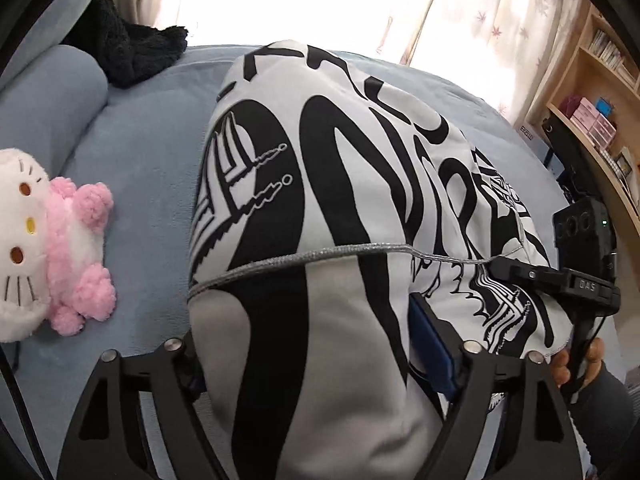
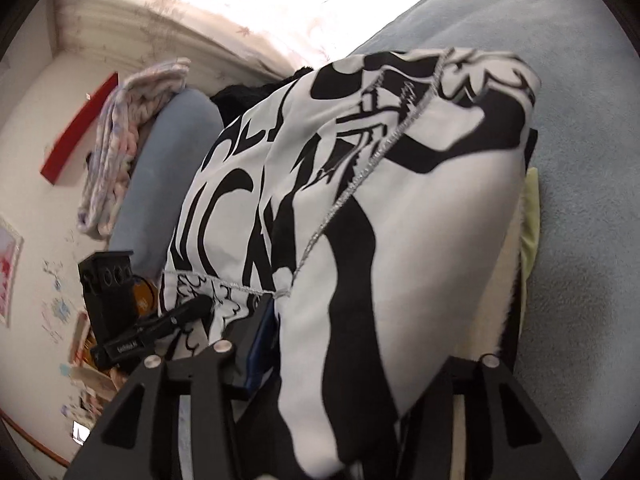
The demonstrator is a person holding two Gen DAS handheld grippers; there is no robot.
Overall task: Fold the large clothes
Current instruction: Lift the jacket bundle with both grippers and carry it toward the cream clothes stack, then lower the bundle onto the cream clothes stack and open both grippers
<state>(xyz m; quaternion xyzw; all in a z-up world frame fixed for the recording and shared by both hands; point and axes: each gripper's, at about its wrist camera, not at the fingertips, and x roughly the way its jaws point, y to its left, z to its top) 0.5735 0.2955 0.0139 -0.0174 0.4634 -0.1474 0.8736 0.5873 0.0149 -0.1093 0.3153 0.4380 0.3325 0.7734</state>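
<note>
A white garment with bold black print and a silver cord [image 1: 360, 160] lies bunched on the blue bed cover [image 1: 140, 160]. My left gripper [image 1: 312, 344] stands wide, with the garment's near fold lying between its fingers and over them; the blue pad [image 1: 434, 344] on the right finger shows beside the cloth. In the right wrist view the same garment [image 2: 420, 220] fills the space between the fingers of my right gripper [image 2: 384, 320], which also stand apart, and the fingertips are hidden under the cloth. The right gripper [image 1: 520, 274] rests at the garment's right edge, held by a hand [image 1: 568, 360].
A white and pink plush cat [image 1: 48, 248] lies at the left on the bed. A black fluffy cloth [image 1: 128, 52] and a blue bolster [image 1: 52, 92] sit at the back. Wooden shelves [image 1: 600, 92] stand at the right. A folded pastel blanket [image 2: 120, 140] rests on the bolster.
</note>
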